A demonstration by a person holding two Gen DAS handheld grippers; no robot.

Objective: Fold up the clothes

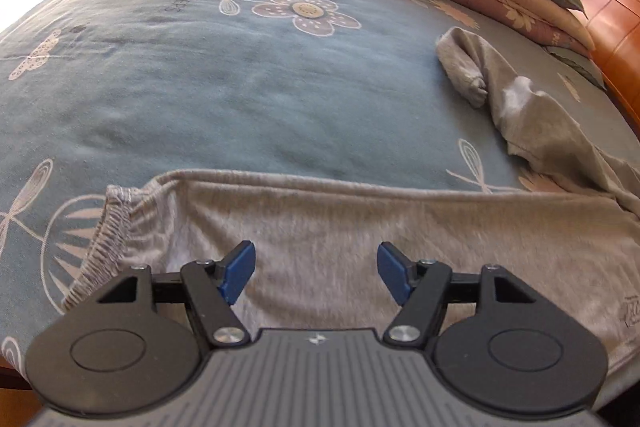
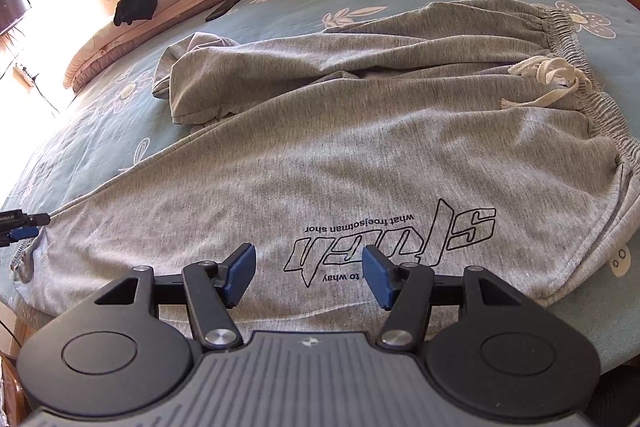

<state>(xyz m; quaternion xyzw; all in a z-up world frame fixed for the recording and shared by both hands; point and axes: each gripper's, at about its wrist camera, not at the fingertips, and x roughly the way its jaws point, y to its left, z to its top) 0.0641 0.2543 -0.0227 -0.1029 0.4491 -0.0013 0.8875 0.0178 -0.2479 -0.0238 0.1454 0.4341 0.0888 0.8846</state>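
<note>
Lying flat on the blue flowered bedsheet (image 1: 240, 99), the grey trousers (image 2: 320, 155) occupy the near part of the bed, directly under and ahead of both grippers. Their long axis runs across the right wrist view: the waistband (image 2: 568, 39) with its white drawstring (image 2: 548, 75) sits at the far right, while the legs taper away to the left, one of them bunched and doubled back on itself.

The right gripper (image 2: 308, 277) hangs over the thigh area, just short of the black printed logo (image 2: 400, 239); its jaws stand apart, nothing between them, the pads clear of the cloth. The left gripper (image 1: 316, 277) is likewise released, over the plain grey cloth, with a ribbed elastic edge (image 1: 108, 227) to its left. Its tip shows at the left border of the right wrist view, at the narrow end of the garment.

Judgement: the right hand is nearer the waistband, the left nearer the leg end. A fold end to end would run along that left-to-right axis. The bunched leg (image 2: 188, 83) appears to need straightening first; otherwise the fold risks trapping a lump.
</note>
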